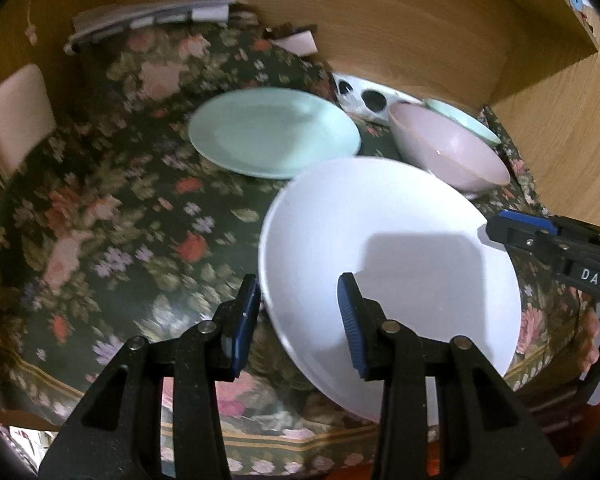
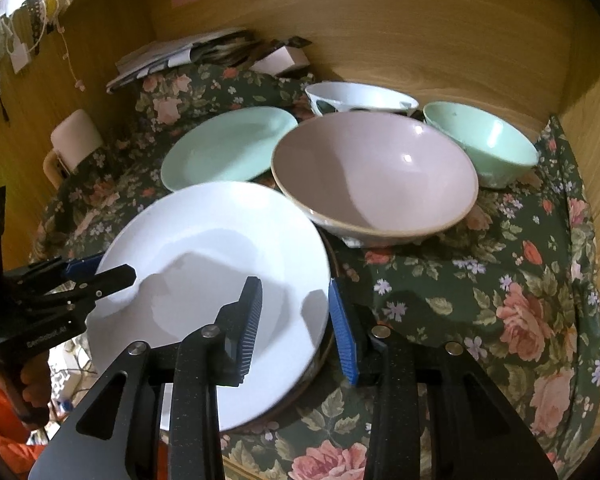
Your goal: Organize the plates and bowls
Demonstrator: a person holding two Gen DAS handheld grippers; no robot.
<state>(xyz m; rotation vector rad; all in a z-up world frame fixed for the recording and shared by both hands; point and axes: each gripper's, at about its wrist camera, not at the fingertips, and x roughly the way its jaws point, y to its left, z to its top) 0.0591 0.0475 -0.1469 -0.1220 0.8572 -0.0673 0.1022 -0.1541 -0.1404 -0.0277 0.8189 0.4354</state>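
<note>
**Both grippers straddle the white plate's rim**

A round white ceramic plate (image 2: 220, 248) sits at the near edge of the desk, which is covered by a dark green floral cloth (image 2: 480, 280). The plate appears tilted, with a dark round edge showing beneath its right side in the right wrist view; whether it rests on something there cannot be told.

The left gripper (image 1: 298, 300) has its jaws spread apart, one blue ribbed pad outside the plate's left rim and the other over the plate's face. They straddle the rim without pinching it. The right gripper (image 2: 296, 304) stands the same way on the opposite side: jaws parted, one pad over the white surface, the other just outside the right rim, not clamped.

Behind the white plate lies a pale mint-green plate (image 2: 228, 148), flat on the cloth. To its right stands a large pink bowl (image 2: 376, 176), close to the white plate's far edge. Further back are a smaller mint-green bowl (image 2: 484, 144) and a white bowl with dark spots (image 2: 360, 98). A pale mug (image 2: 78, 140) stands at the left, and a stack of papers (image 2: 180, 54) lies against the wooden back wall (image 2: 440, 40).
</note>
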